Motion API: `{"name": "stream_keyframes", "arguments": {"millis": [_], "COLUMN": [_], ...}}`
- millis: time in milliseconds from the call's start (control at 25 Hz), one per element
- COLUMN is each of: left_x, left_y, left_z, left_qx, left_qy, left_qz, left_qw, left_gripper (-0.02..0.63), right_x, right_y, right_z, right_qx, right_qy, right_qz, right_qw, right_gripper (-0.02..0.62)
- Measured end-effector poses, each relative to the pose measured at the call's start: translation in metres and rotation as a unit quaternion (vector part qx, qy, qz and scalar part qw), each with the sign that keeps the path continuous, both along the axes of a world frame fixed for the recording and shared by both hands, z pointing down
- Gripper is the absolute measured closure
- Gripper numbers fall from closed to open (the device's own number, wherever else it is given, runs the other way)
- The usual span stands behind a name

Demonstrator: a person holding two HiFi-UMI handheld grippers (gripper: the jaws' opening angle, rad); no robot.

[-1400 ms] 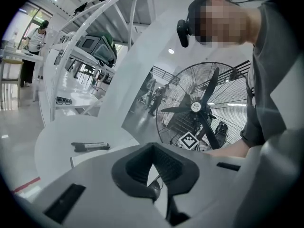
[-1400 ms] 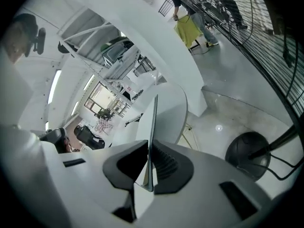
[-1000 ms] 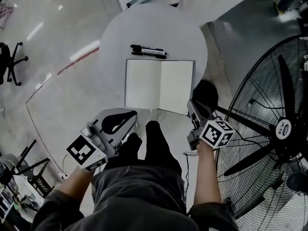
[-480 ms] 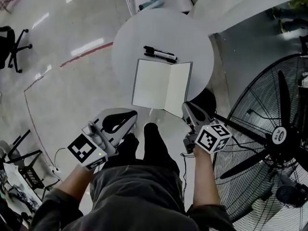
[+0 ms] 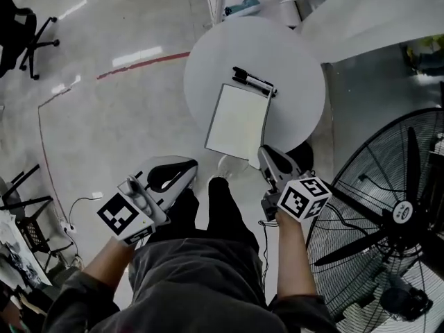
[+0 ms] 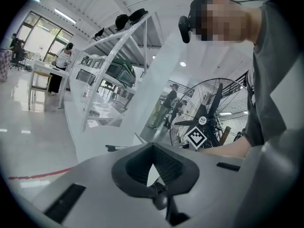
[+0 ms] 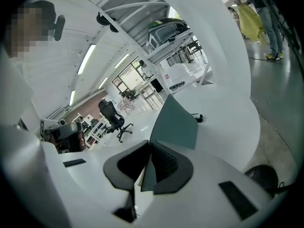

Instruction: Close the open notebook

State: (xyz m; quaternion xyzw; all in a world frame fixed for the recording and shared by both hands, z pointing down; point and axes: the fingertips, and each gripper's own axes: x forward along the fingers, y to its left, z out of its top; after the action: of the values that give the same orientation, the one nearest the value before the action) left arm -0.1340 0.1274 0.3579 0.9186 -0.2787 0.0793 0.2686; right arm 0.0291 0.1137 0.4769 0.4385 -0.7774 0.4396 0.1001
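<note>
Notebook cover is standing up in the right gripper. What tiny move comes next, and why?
Probably swing the right gripper leftward and lower the cover onto the left page. Its jaws pinch the cover's edge, the cover stands nearly upright, and that page lies bare, so the book is only half closed.

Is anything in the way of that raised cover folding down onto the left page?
Nothing visible. The right gripper pinches the notebook by its raised cover; the left page is bare. The two markers lie on the table beyond its top edge.
</note>
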Motion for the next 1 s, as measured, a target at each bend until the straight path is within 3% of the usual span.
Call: {"name": "stream_keyframes", "arguments": {"millis": [280, 1000], "left_x": [-0.028, -0.079], "left_y": [0.014, 0.017], "left_z": [0.012, 0.038], "left_qx": [-0.040, -0.060], "left_qy": [-0.012, -0.010], "left_qz": [-0.027, -0.088], "left_qw": [0.9988, 0.9943], "left_gripper": [0.598, 0.598], "right_x": [-0.037, -0.098], "right_y": [-0.010, -0.024], "right_z": [0.011, 0.069], "right_qx": [0.003, -0.028], "right_qy": [0.020, 0.055], "right_qz": [-0.045, -0.105], "right_qw": [0.999, 0.993], "right_gripper": [0.558, 0.558]}}
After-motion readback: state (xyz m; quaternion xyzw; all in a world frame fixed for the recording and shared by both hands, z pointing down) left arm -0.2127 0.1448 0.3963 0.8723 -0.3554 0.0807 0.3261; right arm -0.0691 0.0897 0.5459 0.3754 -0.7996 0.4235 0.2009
